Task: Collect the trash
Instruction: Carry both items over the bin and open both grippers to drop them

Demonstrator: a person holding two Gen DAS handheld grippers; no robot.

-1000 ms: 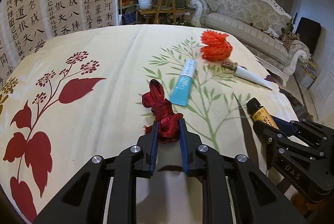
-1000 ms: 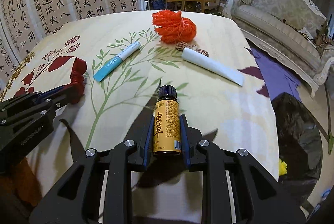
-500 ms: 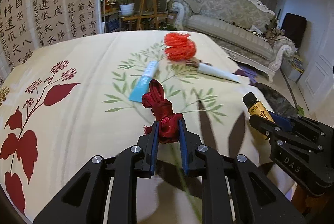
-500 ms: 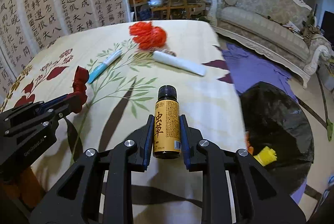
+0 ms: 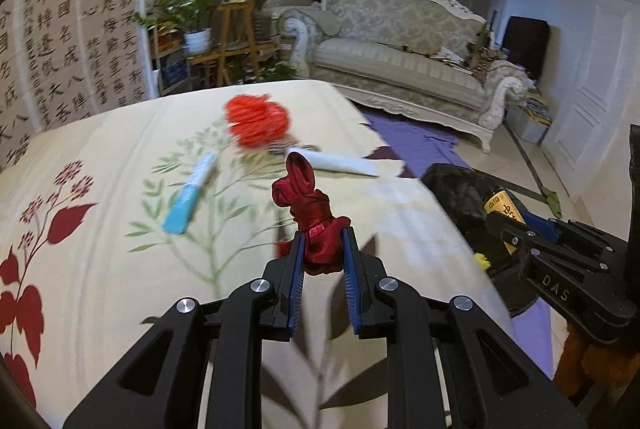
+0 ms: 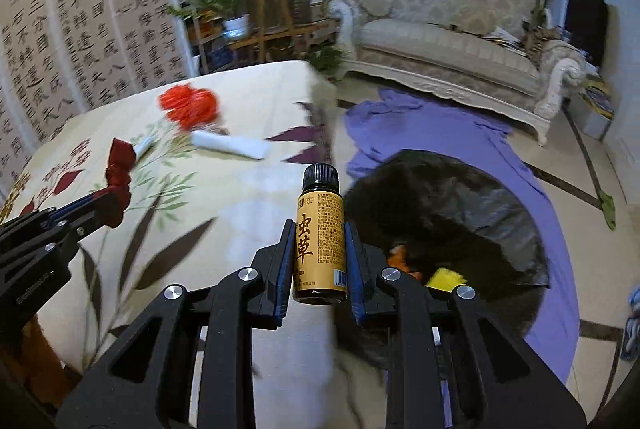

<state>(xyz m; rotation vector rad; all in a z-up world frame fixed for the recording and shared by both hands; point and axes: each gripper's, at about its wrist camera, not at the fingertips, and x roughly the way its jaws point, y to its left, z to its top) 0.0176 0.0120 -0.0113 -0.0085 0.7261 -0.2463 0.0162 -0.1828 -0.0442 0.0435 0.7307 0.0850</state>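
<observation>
With both tools loaded and the black-lined trash bag [image 6: 460,213] lying open on the floor just past the table's edge, the step in hand looks like a carry-and-drop. The right gripper [image 6: 320,253] is clamped narrow on a small brown glass bottle with a gold label and black cap [image 6: 319,229], held cap forward over the near rim of the bag. The left gripper [image 5: 322,253] pinches a knotted dark-red satin ribbon [image 5: 308,213] above the cream, leaf-printed tablecloth [image 5: 100,249].

To do this well, bring the bottle fully over the dark mouth before releasing, and lower it close so the glass lands on the yellow and orange scraps [image 6: 436,275] already inside, not on the tiled floor. The ribbon is light and limp; it may cling to a pad, so spread the fingers wide directly above the opening. An orange mesh bundle [image 5: 256,121], a blue-and-white tube [image 5: 192,199] and a white tube [image 5: 340,163] lie on the table for later trips.
</observation>
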